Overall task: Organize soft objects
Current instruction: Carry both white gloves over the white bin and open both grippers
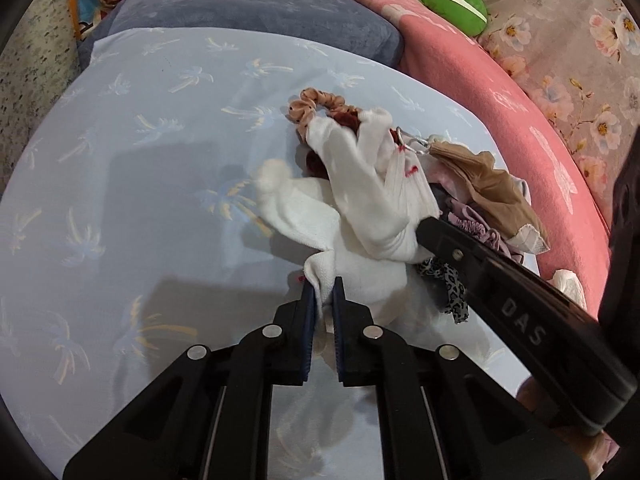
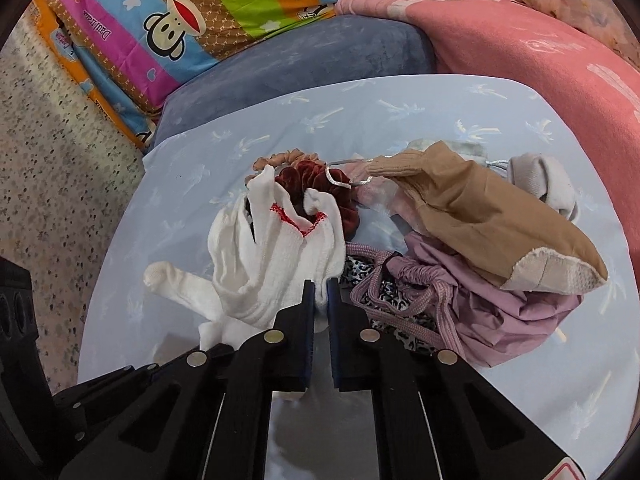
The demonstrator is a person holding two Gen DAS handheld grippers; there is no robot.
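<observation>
White knitted cloth, a glove with a red stitched cuff, is between your two tools, on the light blue palm-print sheet that covers the surface. Your left hand-held gripper has its jaws pressed together on one thin fold at the near edge of the glove. Your right hand-held gripper is also pressed together, pinching a fold of the same white cloth on its other side; in the left view its black body comes in from the right and meets the glove. One white finger of the glove points to the left, flat on the sheet.

Just behind the glove lie a dark red velvet scrunchie and a pale pink dotted scrunchie, both touching it. To the right is a small heap: a tan stocking on top, a mauve drawstring bag under it, and a leopard-print piece beside the glove. A grey sock lies behind the stocking.

Further out you see a blue-grey cushion, a pink blanket and a striped cartoon pillow.
</observation>
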